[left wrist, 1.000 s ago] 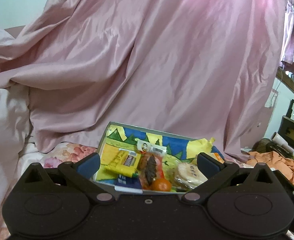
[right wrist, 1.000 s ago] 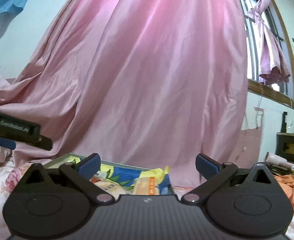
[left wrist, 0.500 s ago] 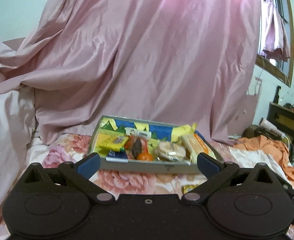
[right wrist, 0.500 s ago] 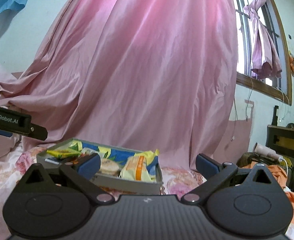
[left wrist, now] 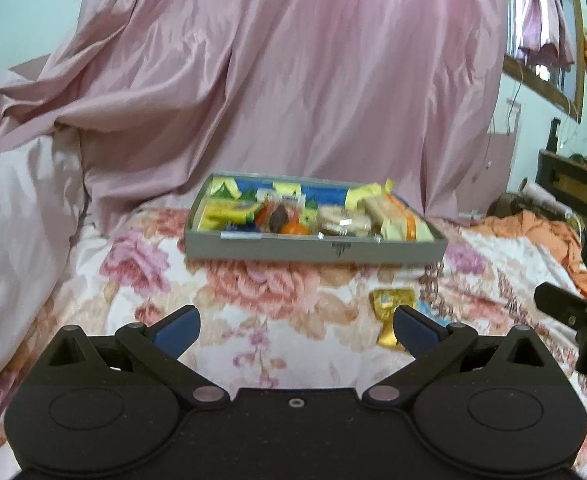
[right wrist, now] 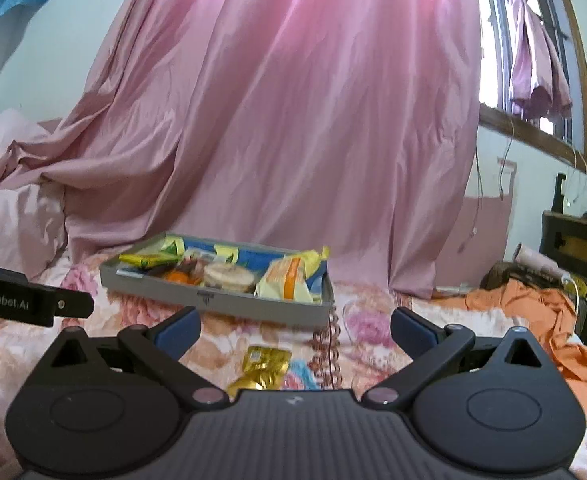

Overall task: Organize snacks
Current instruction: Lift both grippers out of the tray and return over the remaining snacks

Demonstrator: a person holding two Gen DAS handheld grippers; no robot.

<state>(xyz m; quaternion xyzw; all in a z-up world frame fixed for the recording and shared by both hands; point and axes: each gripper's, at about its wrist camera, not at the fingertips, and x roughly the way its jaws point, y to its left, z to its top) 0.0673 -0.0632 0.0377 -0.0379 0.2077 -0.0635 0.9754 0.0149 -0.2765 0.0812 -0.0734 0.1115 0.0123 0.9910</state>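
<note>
Both grippers have drawn back from the grey tray (left wrist: 313,249), now well apart on the floral bedspread (left wrist: 133,272) under a pink drape (right wrist: 293,120). A gold packet (right wrist: 262,366), apparently the last loose snack, lies near the right gripper (right wrist: 295,330); it and the left gripper (left wrist: 296,328) are spread, empty.

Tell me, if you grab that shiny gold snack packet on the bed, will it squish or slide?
The gold packet looks like thin crinkled foil, so it would probably crumple and feel light. Its glossy skin might slip between the fingers. It lies flat on the soft flowered bedspread, so it likely won't roll.
</note>
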